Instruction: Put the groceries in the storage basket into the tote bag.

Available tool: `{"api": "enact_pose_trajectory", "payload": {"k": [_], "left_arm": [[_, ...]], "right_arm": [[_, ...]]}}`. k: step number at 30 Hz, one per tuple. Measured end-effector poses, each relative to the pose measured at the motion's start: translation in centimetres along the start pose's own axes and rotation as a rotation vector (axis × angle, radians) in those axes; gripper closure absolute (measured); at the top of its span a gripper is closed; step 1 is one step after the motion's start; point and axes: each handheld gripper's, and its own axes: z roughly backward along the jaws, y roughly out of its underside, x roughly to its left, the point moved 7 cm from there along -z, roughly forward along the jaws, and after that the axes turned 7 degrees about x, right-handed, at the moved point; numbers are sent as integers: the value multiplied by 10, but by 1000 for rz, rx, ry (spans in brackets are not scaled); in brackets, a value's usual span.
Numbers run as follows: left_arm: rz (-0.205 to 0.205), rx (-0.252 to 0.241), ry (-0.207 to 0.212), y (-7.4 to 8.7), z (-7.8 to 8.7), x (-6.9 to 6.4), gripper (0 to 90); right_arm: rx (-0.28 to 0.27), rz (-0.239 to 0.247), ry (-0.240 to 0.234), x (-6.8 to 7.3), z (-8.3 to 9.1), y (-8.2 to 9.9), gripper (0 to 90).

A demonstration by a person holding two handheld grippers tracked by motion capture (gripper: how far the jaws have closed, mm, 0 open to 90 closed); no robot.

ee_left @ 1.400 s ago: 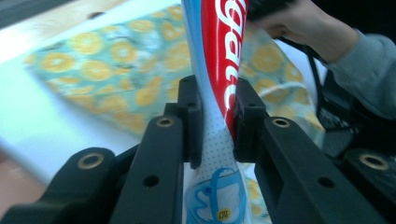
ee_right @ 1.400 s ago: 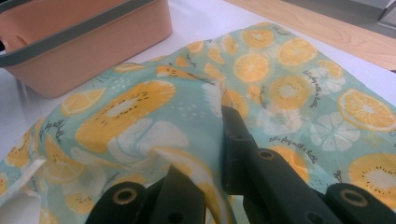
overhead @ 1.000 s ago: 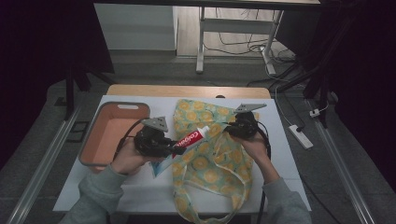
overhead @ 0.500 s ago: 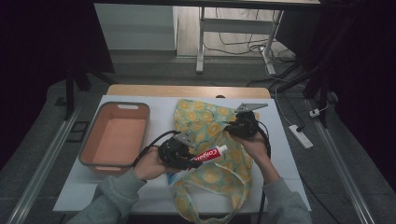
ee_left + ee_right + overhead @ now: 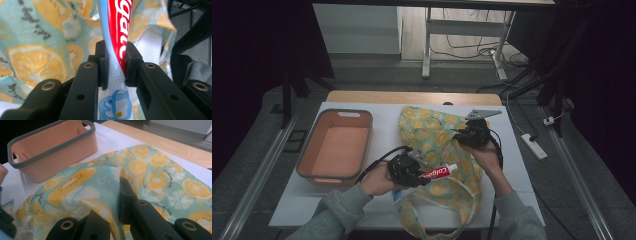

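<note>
A red, white and blue toothpaste tube is clamped near its flat end by my left gripper, which holds it level over the near part of a teal cloth bag printed with orange slices. The tube's cap end points right. My right gripper is shut on a fold of the bag's fabric at the bag's right side and holds it raised.
An empty salmon bin with a grey rim stands at the table's left. The bag's handles hang toward the near edge of the white tabletop. A wooden strip runs along the far edge.
My left gripper carried the toothpaste tube rightward and nearer, from beside the bin to over the bag's near part. The right gripper kept its hold on the fabric in place.
</note>
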Motion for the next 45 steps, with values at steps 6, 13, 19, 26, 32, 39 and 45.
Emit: {"api": "enact_pose_trajectory", "payload": {"k": [6, 13, 19, 26, 32, 39, 45], "left_arm": [[8, 27, -7, 6, -2, 5, 762], [-7, 66, -2, 6, -11, 4, 762], [-42, 101, 16, 2, -23, -6, 762], [-53, 155, 5, -1, -32, -8, 761], [-66, 195, 19, 1, -39, -11, 761], [-68, 229, 31, -15, -55, -10, 760], [-66, 177, 27, -37, -52, -10, 760]], "right_arm": [[-14, -1, -4, 1, 4, -2, 879], [-22, -6, -10, 2, 4, -3, 879], [-44, -13, -22, 3, 9, -6, 879], [-50, -12, -30, 5, 10, -8, 879], [-61, -19, -39, 6, 12, -9, 879], [-70, -23, -57, 10, 11, -11, 879], [-81, -13, -69, 15, 14, -14, 879]]}}
